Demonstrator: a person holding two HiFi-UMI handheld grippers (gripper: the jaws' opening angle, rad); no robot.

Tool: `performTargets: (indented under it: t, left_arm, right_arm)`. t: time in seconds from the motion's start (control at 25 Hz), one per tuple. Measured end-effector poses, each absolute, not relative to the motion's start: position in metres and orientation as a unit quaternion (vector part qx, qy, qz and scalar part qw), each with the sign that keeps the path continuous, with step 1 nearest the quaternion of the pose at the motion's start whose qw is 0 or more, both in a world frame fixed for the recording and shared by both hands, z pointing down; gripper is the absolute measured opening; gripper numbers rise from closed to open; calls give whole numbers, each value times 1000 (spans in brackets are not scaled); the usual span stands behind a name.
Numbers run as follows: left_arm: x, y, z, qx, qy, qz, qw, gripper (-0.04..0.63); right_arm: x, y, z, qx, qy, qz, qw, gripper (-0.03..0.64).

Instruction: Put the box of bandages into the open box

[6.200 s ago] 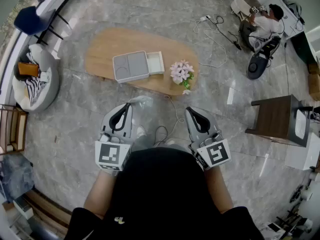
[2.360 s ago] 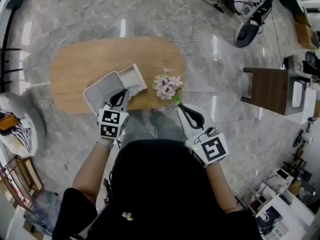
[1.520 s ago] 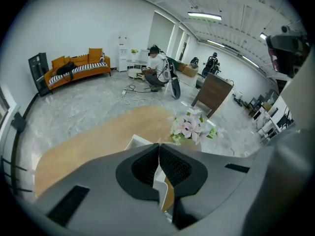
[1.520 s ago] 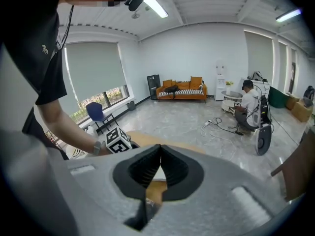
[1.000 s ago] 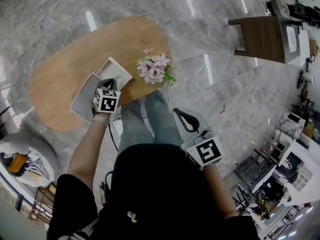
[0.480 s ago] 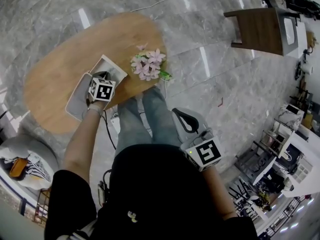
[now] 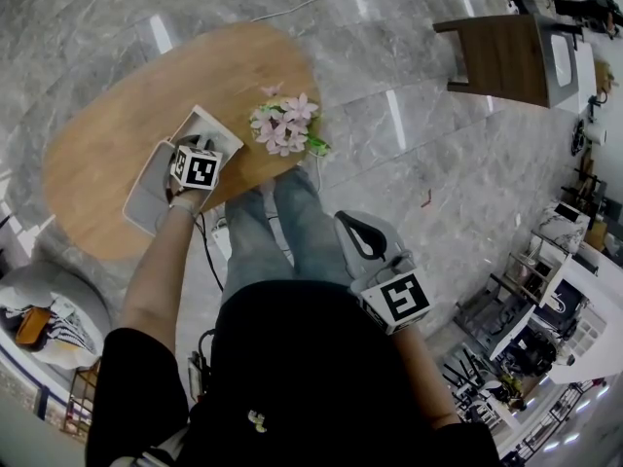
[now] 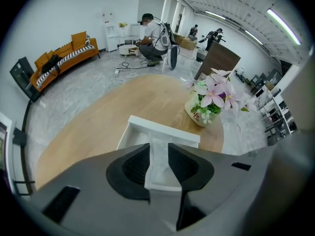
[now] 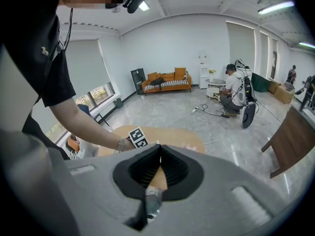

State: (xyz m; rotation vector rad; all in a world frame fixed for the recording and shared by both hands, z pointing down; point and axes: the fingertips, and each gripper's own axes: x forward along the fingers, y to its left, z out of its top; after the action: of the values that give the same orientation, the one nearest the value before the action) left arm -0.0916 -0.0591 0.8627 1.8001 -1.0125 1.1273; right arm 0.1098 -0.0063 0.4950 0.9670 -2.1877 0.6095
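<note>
The left tool (image 8: 158, 150), jaws opening around the box of bandages (image 8: 159, 177), hides part of the open box (image 8: 162, 126).

Left gripper (image 8: 158, 149), fingers (image 8: 135, 165) opening, box of bandages (image 8: 158, 173) between them, over white open box (image 8: 162, 127) on table (image 8: 93, 122)

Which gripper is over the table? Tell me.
The left gripper, jaws opening round the bandage box above the open box; the right gripper hangs shut over the floor.

Left gripper (image 8: 159, 150) fingers opening around bandage box (image 8: 158, 175); right gripper (image 9: 160, 150) closed.
</note>
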Motion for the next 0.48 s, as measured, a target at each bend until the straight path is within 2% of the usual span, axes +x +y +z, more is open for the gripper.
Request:
performTargets:
  t: [0.24, 0.48]
  left_arm:
    - [-92, -51, 860, 701, -399, 442, 393, 219]
    - [-93, -44, 841, 699, -412, 441, 383, 259]
  right_arm:
    - [115, -6, 491, 371, -837, 229, 331, -2]
    - [114, -5, 482, 354, -855, 214, 313, -2]
